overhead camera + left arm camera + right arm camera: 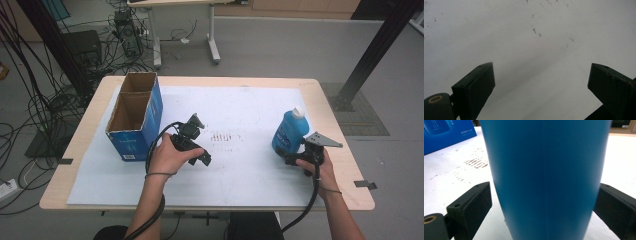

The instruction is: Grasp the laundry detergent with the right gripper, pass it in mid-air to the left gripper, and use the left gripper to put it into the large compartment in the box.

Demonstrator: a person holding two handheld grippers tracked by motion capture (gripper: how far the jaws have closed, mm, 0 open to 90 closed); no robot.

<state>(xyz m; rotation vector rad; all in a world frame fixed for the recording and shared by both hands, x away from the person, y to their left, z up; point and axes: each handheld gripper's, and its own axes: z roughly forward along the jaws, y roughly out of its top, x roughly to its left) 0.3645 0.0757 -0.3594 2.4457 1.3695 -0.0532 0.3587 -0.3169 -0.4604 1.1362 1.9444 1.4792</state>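
A blue bottle with a white cap stands upright on the right side of the white sheet. My right gripper is at its base, open, with one jaw on each side of the bottle. In the right gripper view the bottle stands between the jaws of my right gripper, with a thin gap at the left jaw. My left gripper is held left of the table's centre. It points down at the bare sheet, open, and nothing lies between the jaws of my left gripper.
An open blue cardboard box stands at the sheet's left edge, also seen as the box far off. Brownish marks stain the sheet's centre. Cables trail from both grippers. Desk legs and cables lie on the floor beyond the table.
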